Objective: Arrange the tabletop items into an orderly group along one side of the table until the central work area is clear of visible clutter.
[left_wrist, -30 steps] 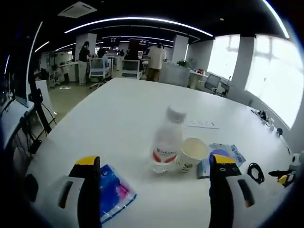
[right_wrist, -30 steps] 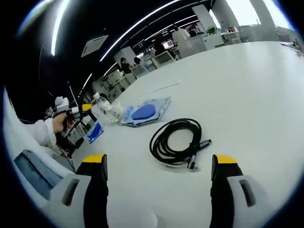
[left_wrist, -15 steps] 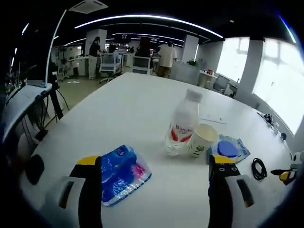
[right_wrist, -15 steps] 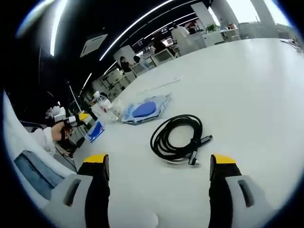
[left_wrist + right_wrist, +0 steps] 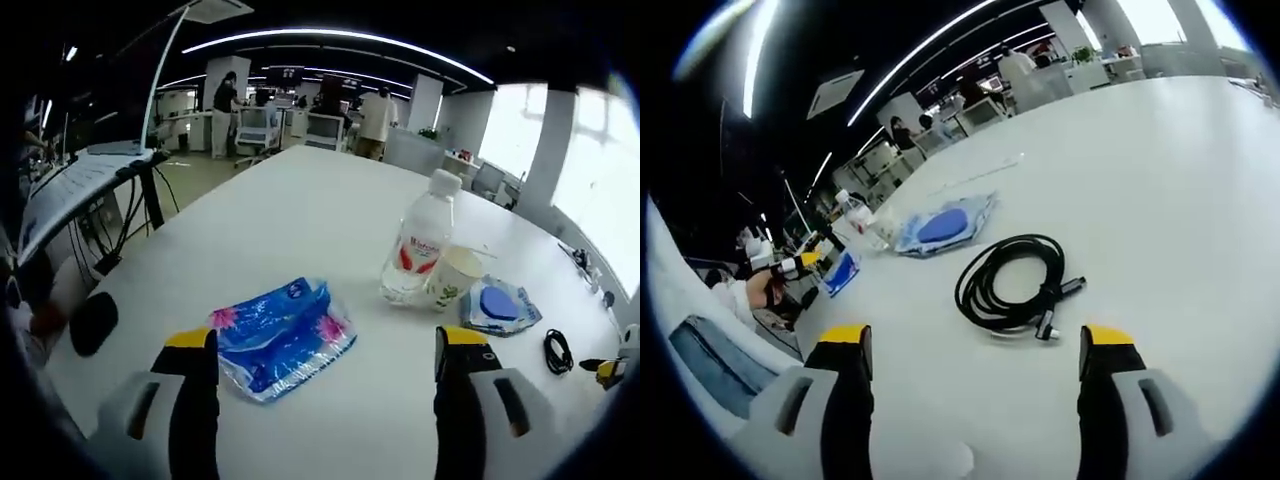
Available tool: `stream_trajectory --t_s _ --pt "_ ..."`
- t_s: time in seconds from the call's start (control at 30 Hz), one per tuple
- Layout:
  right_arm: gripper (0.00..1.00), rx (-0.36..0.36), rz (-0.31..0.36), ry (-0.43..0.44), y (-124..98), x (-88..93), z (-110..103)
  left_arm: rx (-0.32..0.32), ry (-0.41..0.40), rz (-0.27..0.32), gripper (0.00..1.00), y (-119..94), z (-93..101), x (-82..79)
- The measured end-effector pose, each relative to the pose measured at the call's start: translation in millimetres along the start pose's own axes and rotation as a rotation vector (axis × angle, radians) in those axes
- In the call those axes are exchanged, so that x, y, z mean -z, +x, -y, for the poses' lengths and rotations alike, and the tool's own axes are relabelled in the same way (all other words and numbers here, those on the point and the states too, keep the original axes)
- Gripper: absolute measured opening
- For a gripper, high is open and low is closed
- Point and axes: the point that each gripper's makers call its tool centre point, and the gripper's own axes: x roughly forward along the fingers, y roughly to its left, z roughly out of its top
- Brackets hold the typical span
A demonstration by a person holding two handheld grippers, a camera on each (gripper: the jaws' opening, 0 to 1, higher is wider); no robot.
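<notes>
Five items sit on the table [image 5: 300,200]: blue packet [image 5: 280,335], and beyond it bottle [image 5: 416,252] touching cup [image 5: 452,277], blue pouch [image 5: 498,305] just beside, cable [image 5: 1015,282] farther off. I've got my left gripper [image 5: 315,355] wide open and empty, framing the packet, likely first pick. Right gripper [image 5: 975,350] open too, empty, aimed at the cable.

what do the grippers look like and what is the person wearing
Each gripper, left gripper and right gripper, has two black jaws with yellow tips rising from pale grey housings with dark slots. In the right gripper view, the person's hand comes out of a white sleeve; blue jeans show below.
</notes>
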Motion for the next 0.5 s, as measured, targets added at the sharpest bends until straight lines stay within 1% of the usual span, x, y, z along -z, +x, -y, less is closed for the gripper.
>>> stream_trajectory --t_s 0.1,0.17,0.23,0.33,0.43,0.47,0.5 --pt "0.84 -0.001 -0.002 0.005 0.2 0.3 -0.4 -0.013 -0.003 0.003 0.90 -2.1 -2.2 0.1" --pt "0.84 -0.001 0.000 0.007 0.1 -0.1 -0.8 -0.022 -0.008 0.013 0.89 -3.6 -4.5 0.0" --pt "0.84 -0.001 -0.001 0.008 -0.3 0.2 -0.7 -0.028 -0.017 0.010 0.89 -3.5 -6.4 2.1" --pt "0.83 0.000 -0.006 0.008 -0.8 1.4 0.8 -0.036 -0.021 -0.008 0.88 -2.3 -9.5 9.4" --pt "0.83 0.003 -0.005 0.011 -1.6 1.4 1.1 -0.056 -0.030 -0.020 0.85 -0.4 -16.9 15.5" --pt "0.83 0.003 -0.005 0.011 -1.8 1.3 1.4 -0.065 -0.039 -0.024 0.83 0.4 -20.0 17.3" --pt "0.83 0.004 -0.005 0.011 -2.0 1.2 1.9 -0.080 -0.064 -0.029 0.82 1.4 -25.1 20.1"
